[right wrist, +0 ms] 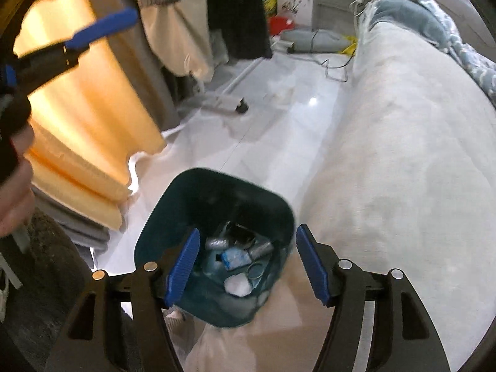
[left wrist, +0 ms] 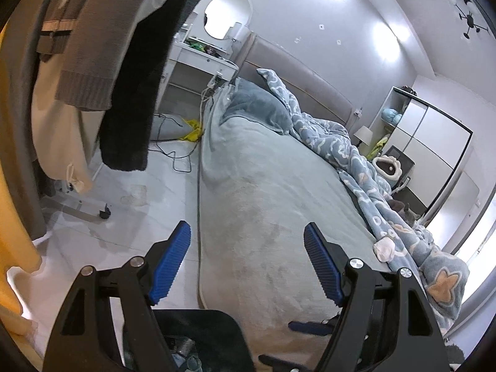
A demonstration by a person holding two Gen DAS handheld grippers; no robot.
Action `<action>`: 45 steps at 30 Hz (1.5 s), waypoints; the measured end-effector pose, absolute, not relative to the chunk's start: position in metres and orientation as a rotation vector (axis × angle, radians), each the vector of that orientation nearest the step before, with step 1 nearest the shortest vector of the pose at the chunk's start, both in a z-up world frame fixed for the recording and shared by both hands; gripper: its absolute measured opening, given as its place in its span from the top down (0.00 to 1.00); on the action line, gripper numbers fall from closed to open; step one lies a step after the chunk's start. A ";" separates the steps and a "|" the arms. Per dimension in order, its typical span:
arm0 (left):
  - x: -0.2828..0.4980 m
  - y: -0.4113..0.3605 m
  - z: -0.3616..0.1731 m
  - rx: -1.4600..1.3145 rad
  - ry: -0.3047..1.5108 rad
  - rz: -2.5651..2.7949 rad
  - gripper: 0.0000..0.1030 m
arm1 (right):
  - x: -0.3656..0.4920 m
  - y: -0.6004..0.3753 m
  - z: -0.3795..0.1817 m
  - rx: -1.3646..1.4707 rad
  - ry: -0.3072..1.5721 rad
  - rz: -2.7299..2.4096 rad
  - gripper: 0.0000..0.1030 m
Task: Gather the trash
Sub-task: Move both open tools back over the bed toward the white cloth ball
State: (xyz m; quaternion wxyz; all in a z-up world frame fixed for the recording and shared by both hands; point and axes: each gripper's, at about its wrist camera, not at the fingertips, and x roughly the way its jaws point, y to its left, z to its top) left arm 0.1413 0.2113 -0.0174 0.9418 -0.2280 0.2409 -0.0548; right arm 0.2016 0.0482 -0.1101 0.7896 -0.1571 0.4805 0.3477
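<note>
A dark teal trash bin (right wrist: pixel 173 204) stands on the white floor beside the bed, holding several pieces of trash (right wrist: pixel 237 255): crumpled wrappers, a blue packet and a white wad. My right gripper (right wrist: pixel 245 257) is open and empty right above the bin's mouth. My left gripper (left wrist: pixel 248 257) is open and empty, held higher and facing the bed; the bin's rim (left wrist: pixel 217 314) shows at the bottom of its view. The left gripper also shows in the right wrist view (right wrist: pixel 102 29), at the upper left.
A bed (left wrist: pixel 279 186) with a pale blanket and a blue patterned duvet (left wrist: pixel 356 161) fills the right. Clothes (left wrist: pixel 93 46) hang on a wheeled rack at left. Orange curtain (right wrist: pixel 86 108) at left. Cables (left wrist: pixel 176 155) and a yellow bag (left wrist: pixel 193 131) lie on the far floor.
</note>
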 end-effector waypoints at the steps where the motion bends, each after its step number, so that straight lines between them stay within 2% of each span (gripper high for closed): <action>1: 0.143 0.205 -0.016 -0.457 0.491 -0.120 0.25 | 0.204 0.041 -0.105 -0.327 1.019 0.737 0.36; 18: 0.172 0.117 -0.019 -0.376 0.534 -0.230 0.22 | 0.234 -0.073 -0.050 -0.215 0.857 0.562 0.34; 22: 0.178 0.087 -0.023 -0.309 0.549 -0.257 0.21 | 0.246 -0.103 -0.042 -0.203 0.829 0.518 0.29; 45: 0.222 -0.018 -0.034 -0.167 0.599 -0.363 0.11 | 0.272 -0.229 -0.051 -0.082 0.804 0.386 0.25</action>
